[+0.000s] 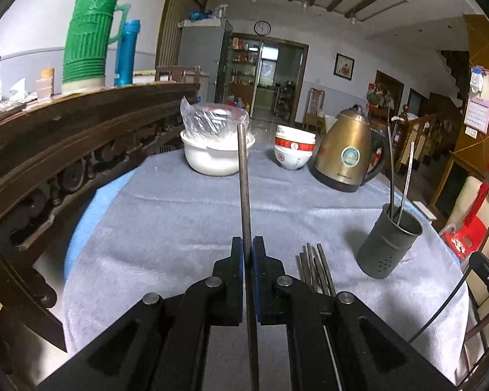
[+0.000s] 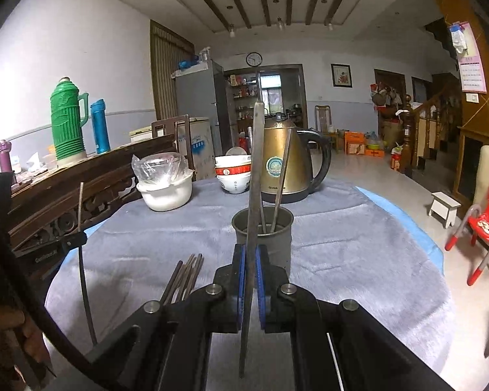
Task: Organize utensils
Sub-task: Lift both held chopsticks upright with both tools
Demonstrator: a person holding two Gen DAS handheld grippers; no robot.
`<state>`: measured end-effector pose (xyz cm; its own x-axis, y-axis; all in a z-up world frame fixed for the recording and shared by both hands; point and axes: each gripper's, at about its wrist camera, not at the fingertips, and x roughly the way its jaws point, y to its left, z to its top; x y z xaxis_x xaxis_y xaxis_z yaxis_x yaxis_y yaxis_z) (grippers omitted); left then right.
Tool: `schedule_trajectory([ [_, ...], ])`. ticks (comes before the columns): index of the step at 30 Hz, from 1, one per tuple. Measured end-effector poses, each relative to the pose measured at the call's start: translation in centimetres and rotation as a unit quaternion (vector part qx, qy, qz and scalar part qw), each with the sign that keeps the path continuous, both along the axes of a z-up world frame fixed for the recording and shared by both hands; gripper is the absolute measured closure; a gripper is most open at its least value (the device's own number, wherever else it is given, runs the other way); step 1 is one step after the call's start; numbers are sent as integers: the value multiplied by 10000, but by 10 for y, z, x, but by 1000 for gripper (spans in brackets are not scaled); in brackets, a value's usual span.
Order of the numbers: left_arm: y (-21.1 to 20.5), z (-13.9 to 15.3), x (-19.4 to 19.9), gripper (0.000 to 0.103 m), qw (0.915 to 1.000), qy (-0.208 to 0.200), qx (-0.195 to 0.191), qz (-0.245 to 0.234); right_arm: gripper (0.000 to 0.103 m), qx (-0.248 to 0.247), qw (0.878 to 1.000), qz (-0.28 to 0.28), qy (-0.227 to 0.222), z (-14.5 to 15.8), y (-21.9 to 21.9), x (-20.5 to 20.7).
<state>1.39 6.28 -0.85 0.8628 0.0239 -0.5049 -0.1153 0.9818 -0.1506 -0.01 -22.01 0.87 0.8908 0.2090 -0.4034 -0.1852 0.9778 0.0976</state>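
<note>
My left gripper (image 1: 246, 244) is shut on a dark chopstick (image 1: 243, 179) that stands upright above the grey cloth. My right gripper (image 2: 250, 251) is shut on a metal chopstick (image 2: 256, 176), held upright just in front of the grey utensil holder (image 2: 278, 241). The holder (image 1: 386, 244) has two chopsticks (image 1: 397, 176) standing in it. A bundle of loose chopsticks (image 1: 314, 267) lies on the cloth to the right of my left gripper; it also shows in the right wrist view (image 2: 185, 277).
A gold kettle (image 1: 345, 150), stacked bowls (image 1: 293, 150) and a white pot with a plastic bag (image 1: 215, 150) stand at the table's far side. A carved dark wooden sideboard (image 1: 65, 150) with a green thermos (image 1: 88, 32) runs along the left.
</note>
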Motion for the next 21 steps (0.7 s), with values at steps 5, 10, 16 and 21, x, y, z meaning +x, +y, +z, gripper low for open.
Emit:
schedule_trajectory([
  [5, 3, 3, -7, 98, 10000, -43, -84, -29, 96, -10, 10000, -18, 27, 2, 0, -7],
  [10, 5, 7, -19, 97, 9998, -106, -139, -50, 96, -1, 10000, -49, 39, 2, -1, -14],
  [16, 3, 14, -32, 98, 9996, -150, -183, -128, 96, 26, 10000, -60, 64, 2, -5, -20],
  [21, 2, 18, -33, 98, 9993, -141, -283, -177, 96, 114, 9999, -77, 88, 2, -9, -23],
])
